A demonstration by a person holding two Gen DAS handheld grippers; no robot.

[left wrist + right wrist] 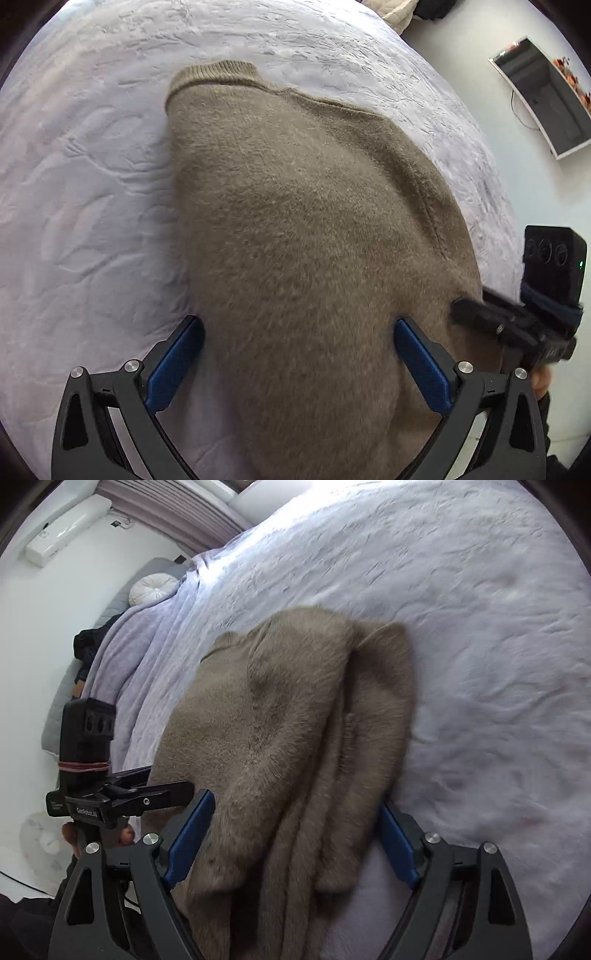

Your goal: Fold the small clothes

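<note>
My left gripper hangs with its blue pads spread wide over the brown sweater, gripping nothing, and my right gripper is just as wide, the sweater's folded layers lying loose between its pads. The sweater lies flat on the pale lilac bedspread, collar toward 11 o'clock in the left view. Farther off, a round white cushion sits at 10 o'clock in the right view.

The bedspread lay bare and open left of the sweater and beyond its collar. To its right (in the right wrist view) the cover was clear too. The right gripper crowded the sweater's right edge, near the bed's side.
</note>
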